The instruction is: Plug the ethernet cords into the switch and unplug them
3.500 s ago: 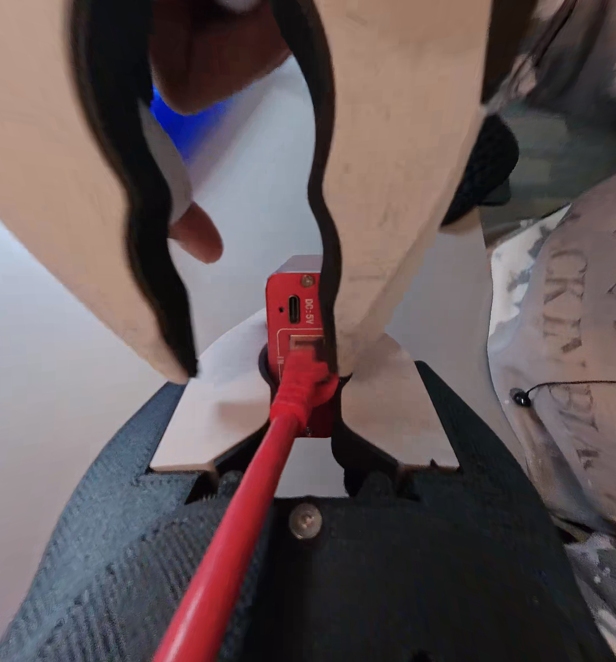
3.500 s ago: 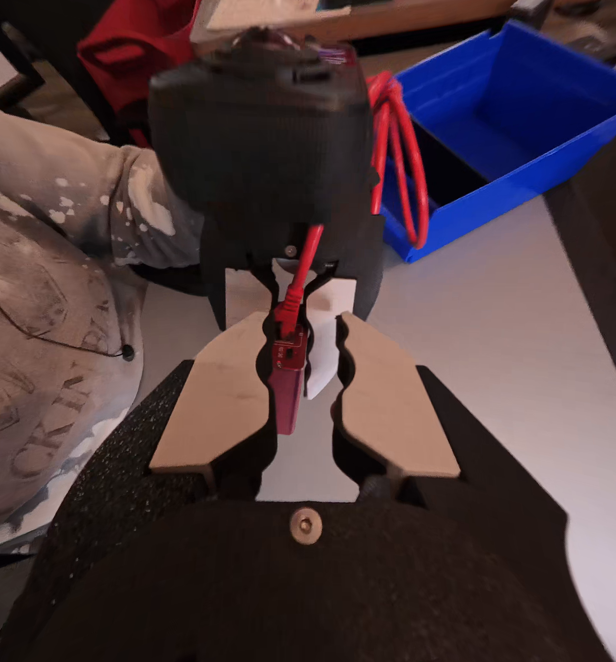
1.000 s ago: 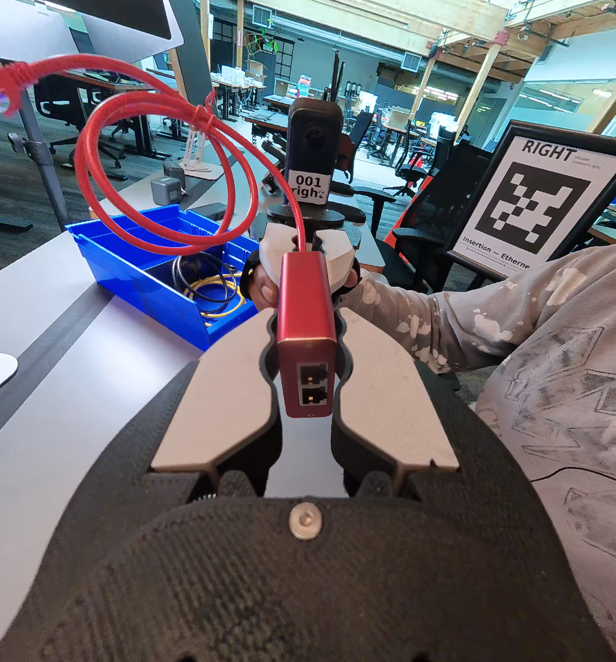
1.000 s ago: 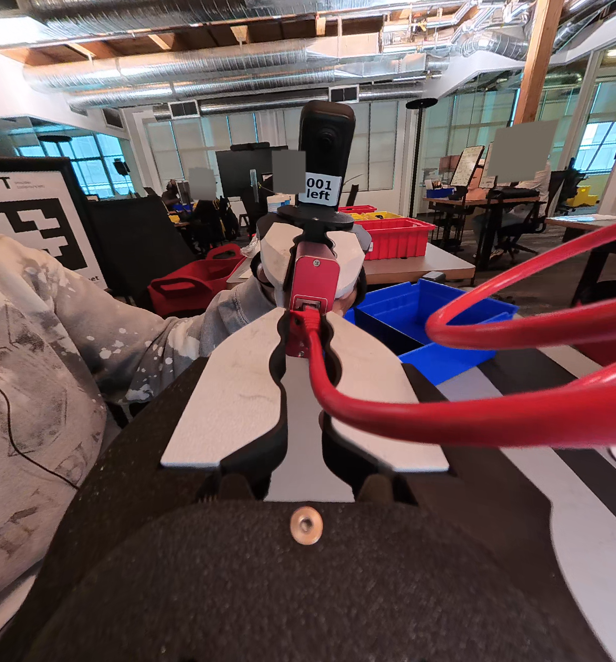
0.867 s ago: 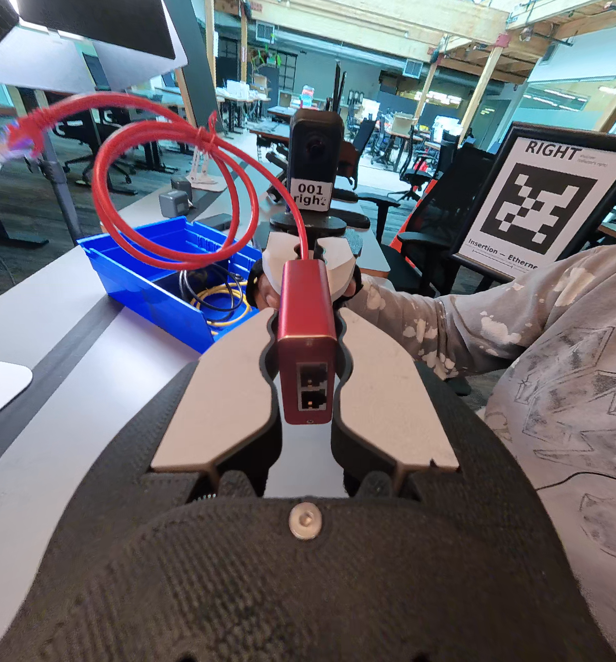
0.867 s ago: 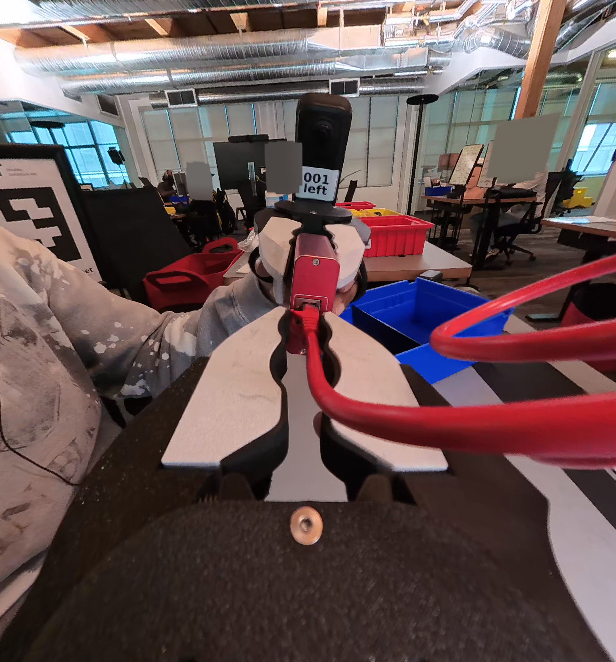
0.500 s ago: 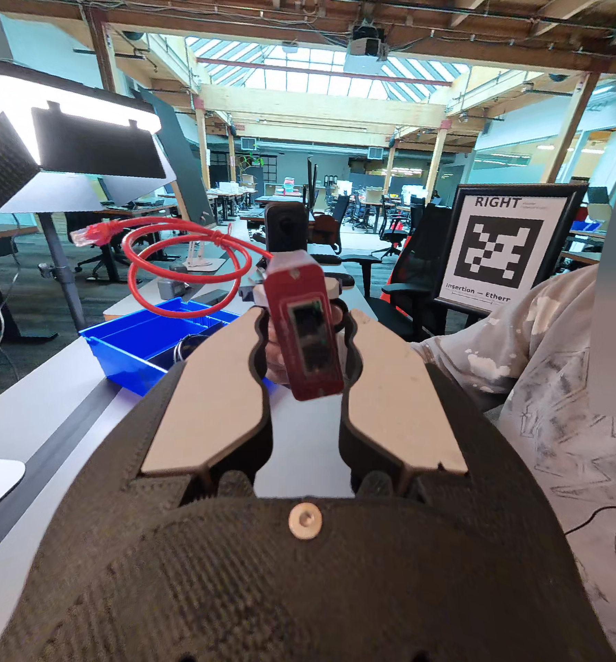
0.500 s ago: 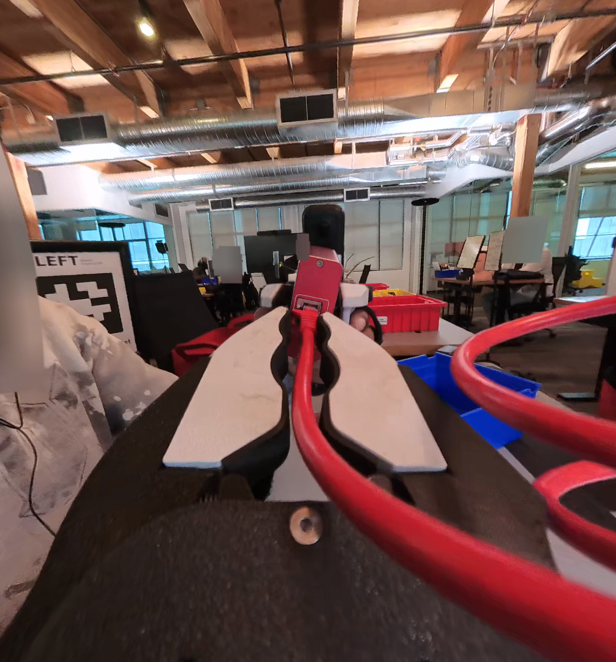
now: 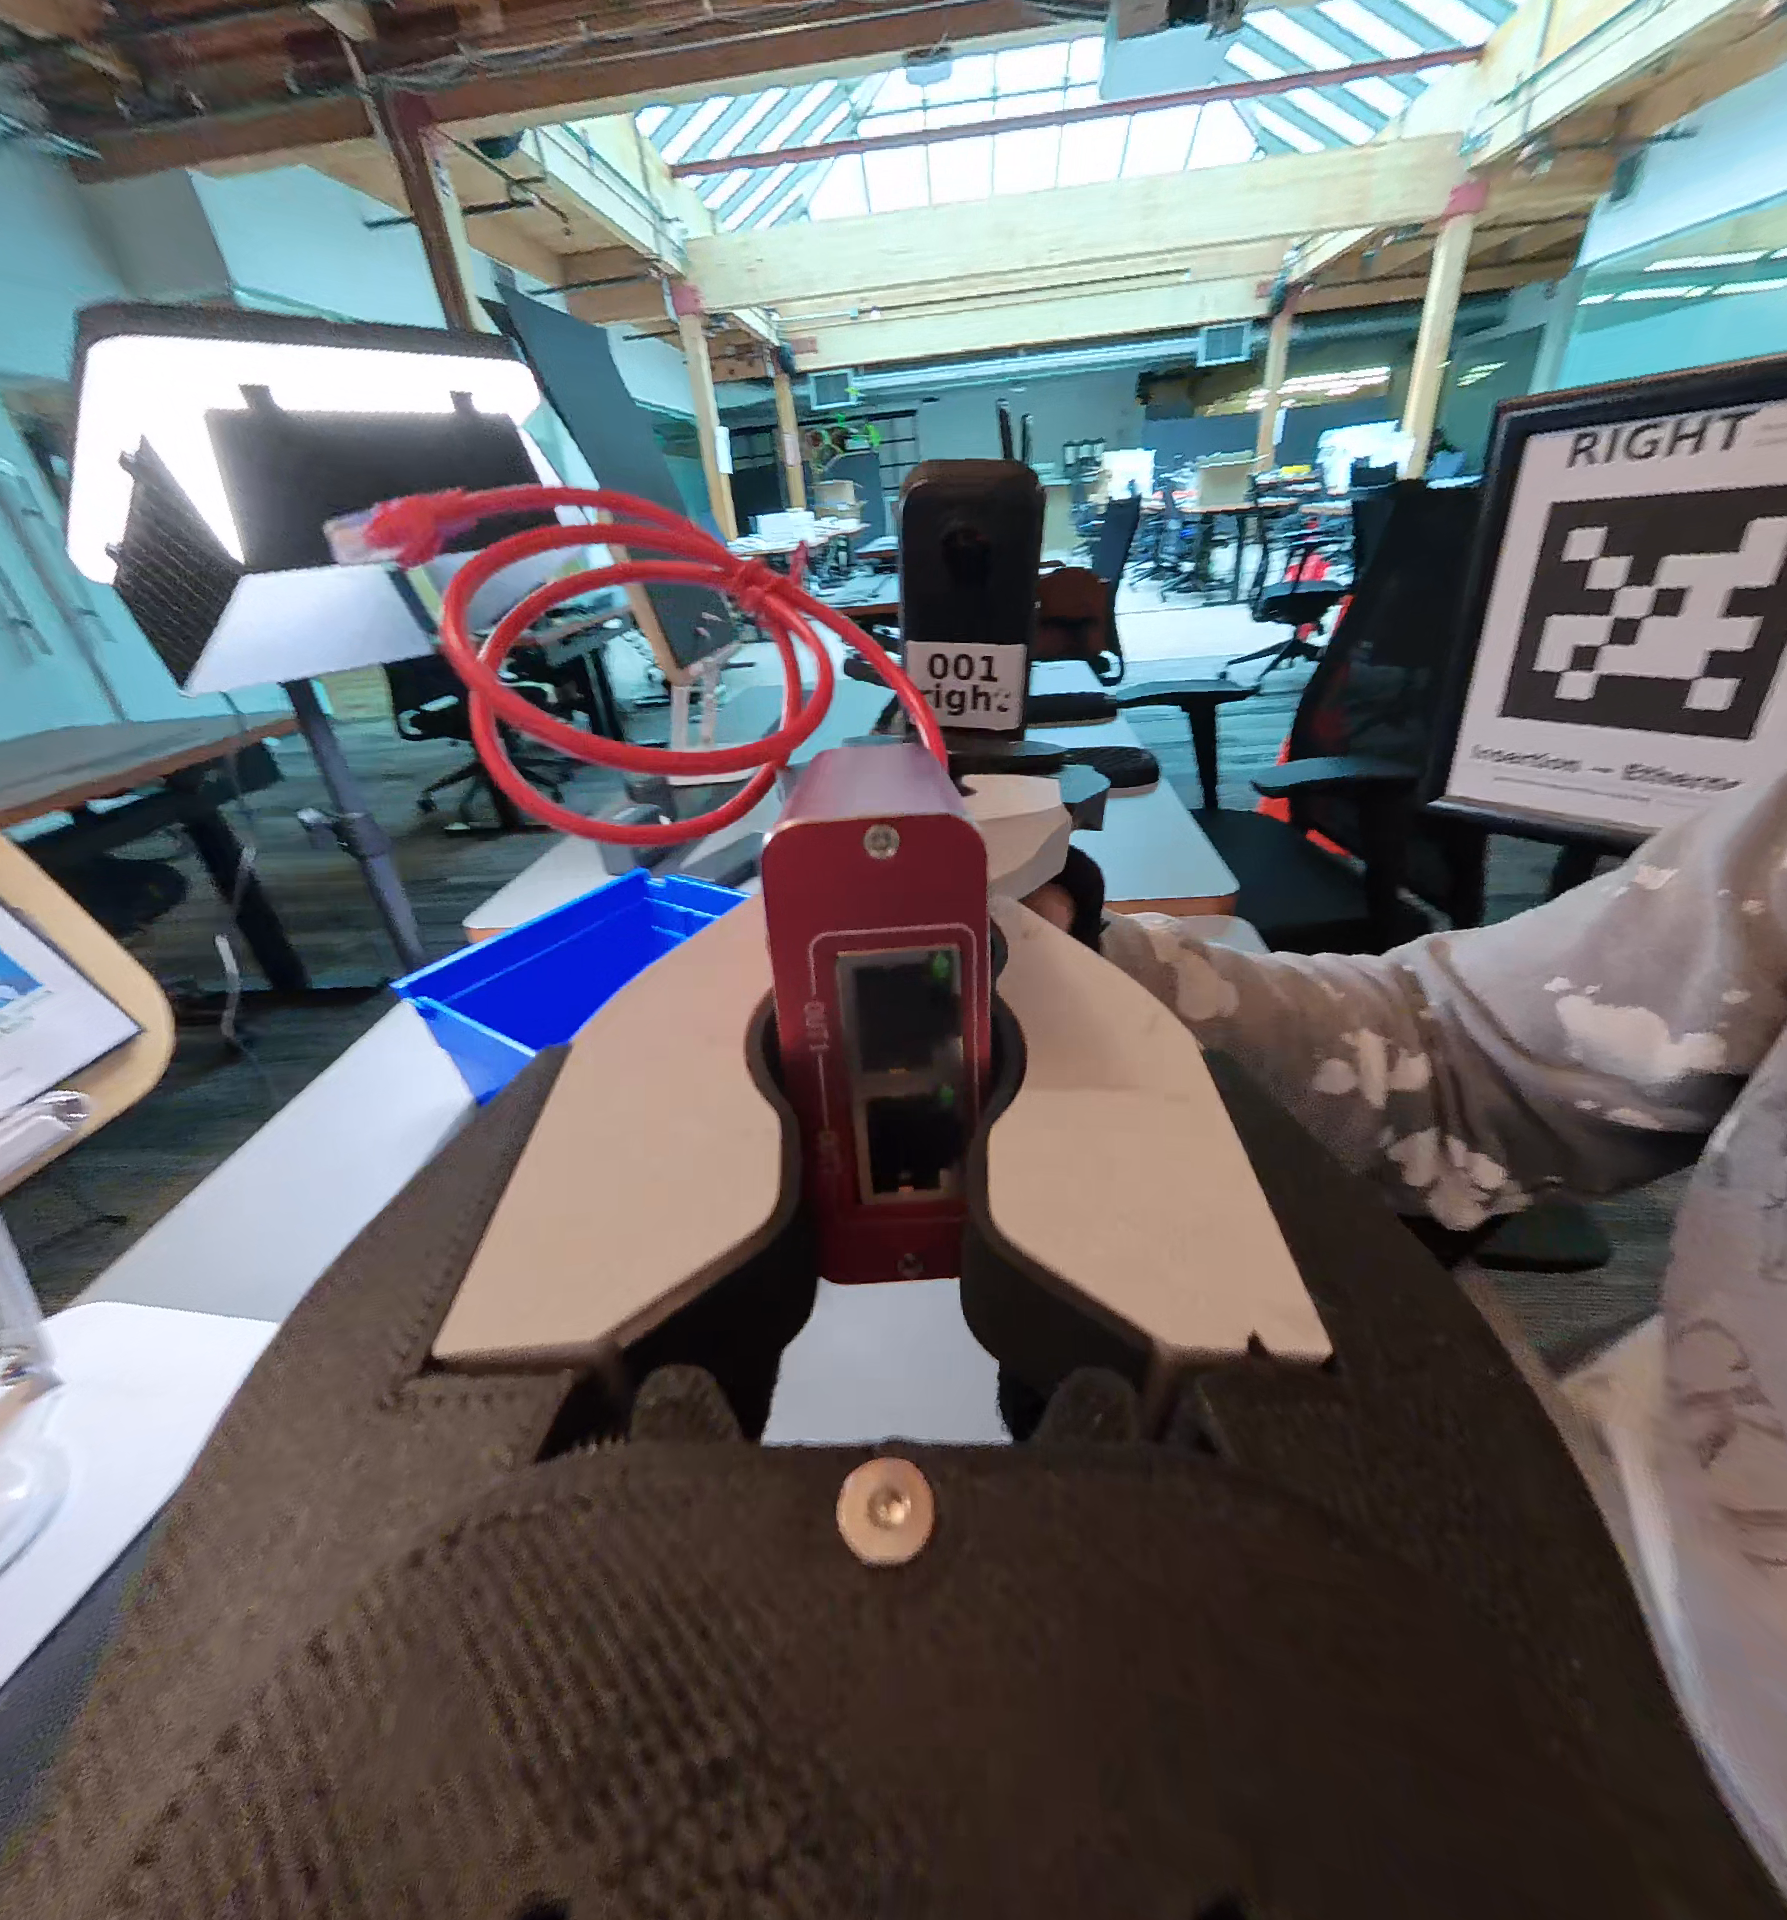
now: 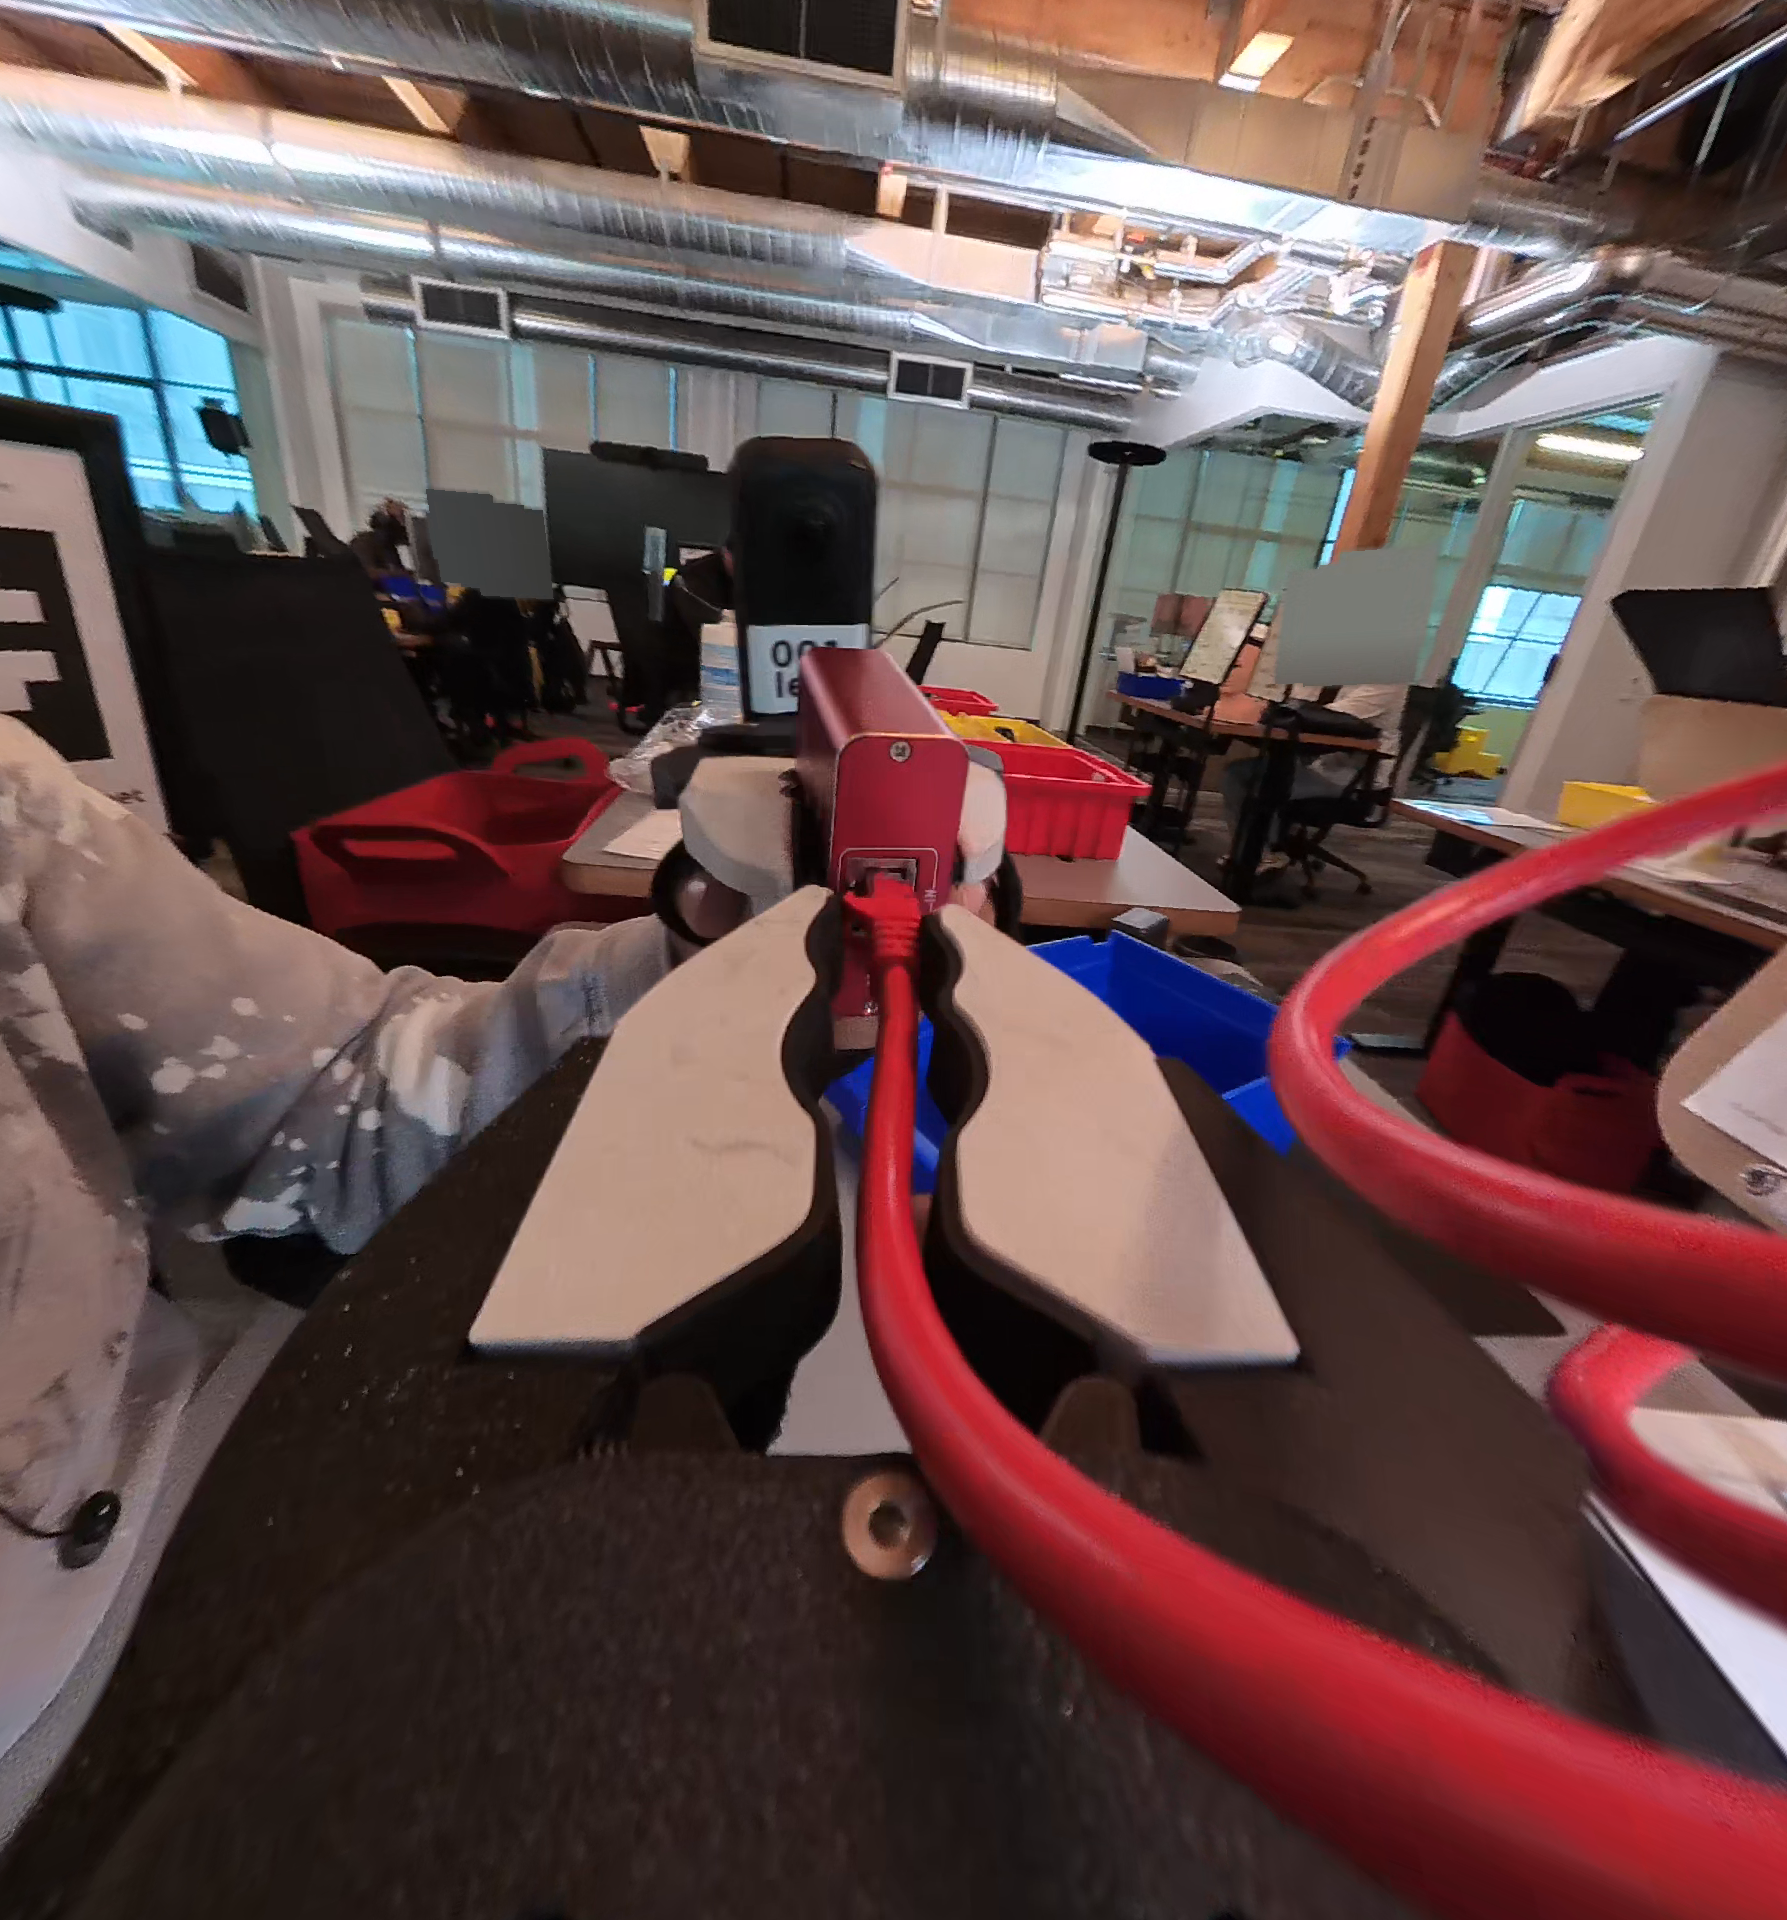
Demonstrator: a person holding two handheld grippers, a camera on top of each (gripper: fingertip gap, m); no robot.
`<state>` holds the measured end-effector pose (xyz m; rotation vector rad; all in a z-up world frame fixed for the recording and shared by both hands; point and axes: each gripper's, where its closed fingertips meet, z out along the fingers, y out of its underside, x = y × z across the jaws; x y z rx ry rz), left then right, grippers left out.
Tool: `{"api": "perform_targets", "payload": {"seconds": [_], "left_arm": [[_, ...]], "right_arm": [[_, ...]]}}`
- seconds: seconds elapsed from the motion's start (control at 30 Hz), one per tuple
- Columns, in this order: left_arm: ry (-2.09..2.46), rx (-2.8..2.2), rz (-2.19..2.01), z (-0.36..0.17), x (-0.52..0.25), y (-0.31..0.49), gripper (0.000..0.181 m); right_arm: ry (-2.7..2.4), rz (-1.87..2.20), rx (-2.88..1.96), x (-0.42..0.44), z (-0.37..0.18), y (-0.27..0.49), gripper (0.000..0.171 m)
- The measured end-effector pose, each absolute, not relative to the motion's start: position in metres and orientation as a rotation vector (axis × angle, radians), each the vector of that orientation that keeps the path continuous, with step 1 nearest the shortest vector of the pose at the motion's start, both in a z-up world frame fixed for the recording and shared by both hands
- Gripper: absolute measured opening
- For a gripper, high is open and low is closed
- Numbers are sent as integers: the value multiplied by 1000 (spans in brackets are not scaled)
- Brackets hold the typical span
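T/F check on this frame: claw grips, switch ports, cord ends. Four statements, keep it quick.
1. The left claw grips the red switch. True.
2. The two ports facing the left wrist camera are occupied. False: both are empty.
3. A red cord is plugged into the switch's opposite end, at the right claw. True.
4. The cord's other plug sits in the switch too. False: it hangs free in the air.

Open-plan office-cum-workshop, loft style. Exposed timber beams (image 9: 972,249), skylight (image 9: 1024,135), silver ducting (image 10: 556,218) overhead. Rows of desks (image 10: 1107,883), black office chairs (image 9: 1315,769). Red (image 10: 1055,800) and blue parts bins (image 9: 556,977), studio light panel (image 9: 276,468), framed marker board (image 9: 1647,592).
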<state>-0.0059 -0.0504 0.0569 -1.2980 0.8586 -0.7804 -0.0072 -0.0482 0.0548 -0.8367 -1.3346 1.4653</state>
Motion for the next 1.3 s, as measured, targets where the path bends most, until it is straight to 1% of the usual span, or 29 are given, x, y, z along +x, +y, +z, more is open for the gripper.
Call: {"api": "perform_targets", "payload": {"seconds": [0.27,0.4,0.57,0.63,0.67,0.7,0.73,0.77,0.83,0.93,1.07,1.13,1.3], "left_arm": [[833,-1284,-644,55,-9,-39,30],[777,-1345,-765,42,-15,-24,30],[761,-1360,-793,34,-18,-16,30],[762,-1372,-828,30,-21,-15,30],[714,-1367,-850,32,-30,-11,30],[616,-1311,-886,43,-54,-11,31],[553,-1254,-933,56,-80,-17,30],[562,-1241,-887,62,-94,-24,30],[636,-1299,-760,59,-94,-30,30],[611,-1355,-772,58,-89,-22,30],[583,-1372,-786,59,-100,-23,29],[564,-1364,-774,65,-108,-27,29],[549,-1336,-787,74,-115,-35,30]], "right_arm": [[-1308,1394,-903,-9,54,-36,14],[-1329,1339,-993,-14,40,-22,13],[-1340,1370,-1023,-16,31,-15,13],[-1364,1340,-1033,-18,27,-14,13],[-1315,1278,-1069,-14,27,0,12],[-1235,1247,-1098,1,31,22,12],[-1186,1300,-1107,21,37,36,11],[-1199,1259,-1139,34,33,46,11],[-1318,1155,-1242,42,17,50,12],[-1429,1149,-1502,62,0,67,12],[-1672,1025,-1798,118,-32,77,12],[-1774,1032,-1881,145,-43,71,13],[-1879,990,-2165,201,-66,70,13]]}}
